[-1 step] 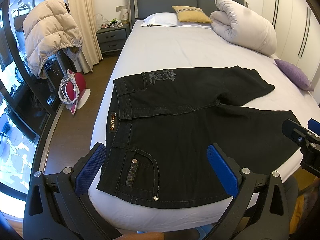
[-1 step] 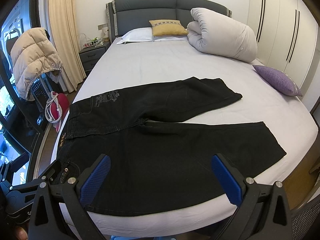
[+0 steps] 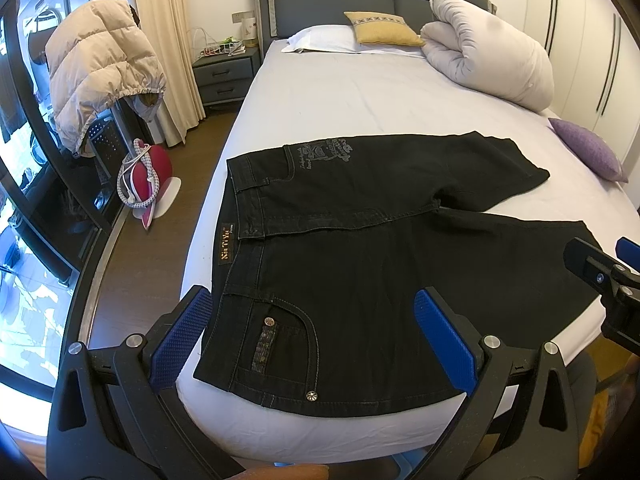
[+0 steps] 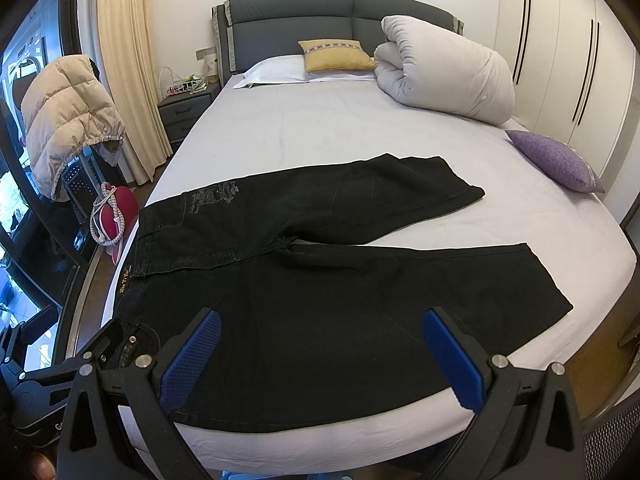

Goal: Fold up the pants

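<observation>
Two grippers hover at the foot edge of the bed [image 4: 360, 128], both with jaws spread wide and holding nothing. The black pants [image 3: 360, 264] lie flat across the mattress, not yet folded, long axis running 9 to 3 o'clock: waistband at 9, leg hems at 3, legs splayed apart. The left gripper [image 3: 316, 336] sits over the near pocket corner at the waist end; the right gripper [image 4: 324, 356] faces the near leg. Judgement: each is nearest its own end for folding the near leg onto the far one.

Daylit bedroom: grey padded headboard [image 4: 340, 20], cream curtain [image 4: 128, 80], white wardrobe [image 4: 560, 60], dark wood floor [image 3: 160, 248].
</observation>
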`<action>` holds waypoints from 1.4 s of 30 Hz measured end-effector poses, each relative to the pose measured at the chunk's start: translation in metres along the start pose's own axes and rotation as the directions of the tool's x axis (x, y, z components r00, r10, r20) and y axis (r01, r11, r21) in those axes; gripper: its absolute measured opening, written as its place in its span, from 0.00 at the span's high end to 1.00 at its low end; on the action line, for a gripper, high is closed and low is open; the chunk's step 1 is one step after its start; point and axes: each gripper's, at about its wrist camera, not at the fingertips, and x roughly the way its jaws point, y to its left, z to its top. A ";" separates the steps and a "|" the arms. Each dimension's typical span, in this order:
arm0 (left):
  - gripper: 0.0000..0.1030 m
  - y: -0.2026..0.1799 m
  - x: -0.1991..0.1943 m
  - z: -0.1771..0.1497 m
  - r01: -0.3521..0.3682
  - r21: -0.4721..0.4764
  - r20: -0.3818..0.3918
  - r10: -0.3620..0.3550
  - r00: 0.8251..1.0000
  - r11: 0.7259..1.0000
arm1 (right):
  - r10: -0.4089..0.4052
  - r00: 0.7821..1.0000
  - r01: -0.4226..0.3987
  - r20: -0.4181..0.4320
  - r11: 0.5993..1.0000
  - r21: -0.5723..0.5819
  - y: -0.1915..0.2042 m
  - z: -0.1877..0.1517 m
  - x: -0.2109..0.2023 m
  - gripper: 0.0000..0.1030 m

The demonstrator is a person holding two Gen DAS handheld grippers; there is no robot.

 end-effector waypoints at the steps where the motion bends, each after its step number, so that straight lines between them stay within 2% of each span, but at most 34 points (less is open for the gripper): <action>1: 0.00 0.000 0.001 -0.002 0.000 0.000 0.000 0.000 1.000 1.000 | 0.001 1.000 -0.001 0.000 1.000 0.000 0.000 0.000 0.000 0.00; 42: 0.00 0.003 0.009 -0.012 -0.016 0.002 -0.001 0.016 1.000 1.000 | 0.006 1.000 -0.007 -0.013 1.000 -0.007 0.013 -0.011 0.008 0.00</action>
